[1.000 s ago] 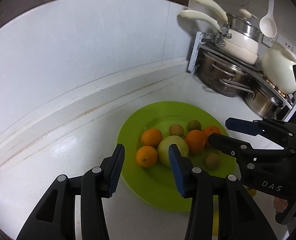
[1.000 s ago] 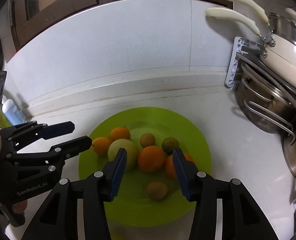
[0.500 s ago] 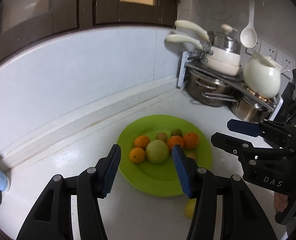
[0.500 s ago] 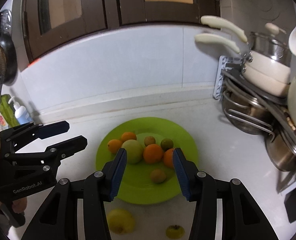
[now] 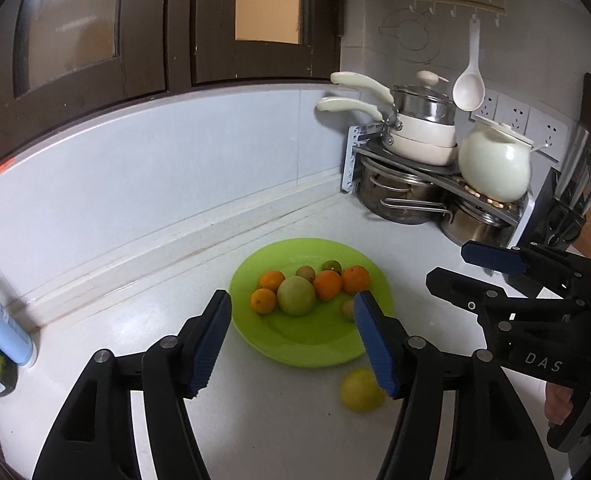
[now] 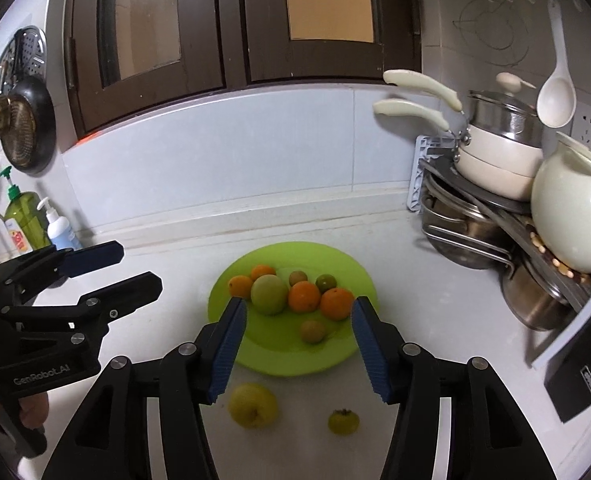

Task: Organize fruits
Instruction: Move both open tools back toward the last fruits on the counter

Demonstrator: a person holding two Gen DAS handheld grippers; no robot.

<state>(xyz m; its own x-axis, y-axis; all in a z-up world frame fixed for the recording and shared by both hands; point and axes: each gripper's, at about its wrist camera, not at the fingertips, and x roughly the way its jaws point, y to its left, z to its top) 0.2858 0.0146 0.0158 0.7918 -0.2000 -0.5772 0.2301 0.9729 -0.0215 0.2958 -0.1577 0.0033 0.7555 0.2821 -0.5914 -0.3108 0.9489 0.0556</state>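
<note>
1. Left wrist view: our left gripper [image 5: 291,340] hangs empty, its jaws having just been opening, half spread. The plate [image 5: 295,344] holds most fruit; a yellow fruit [image 5: 359,390] lies off its near edge, probably next.
2. Right wrist view: our right gripper [image 6: 297,346] has been widening too, holding nothing; a small fruit [image 6: 343,421] also waits on the white counter [image 6: 435,300], pots stacked in its far right corner.

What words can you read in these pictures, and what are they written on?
"DAS": on the right gripper, seen from the left wrist.
"GenRobot.AI": on the left gripper, seen from the right wrist.
Labels on the bottles by the wall and on the black appliance: too small and blurred to read.
</note>
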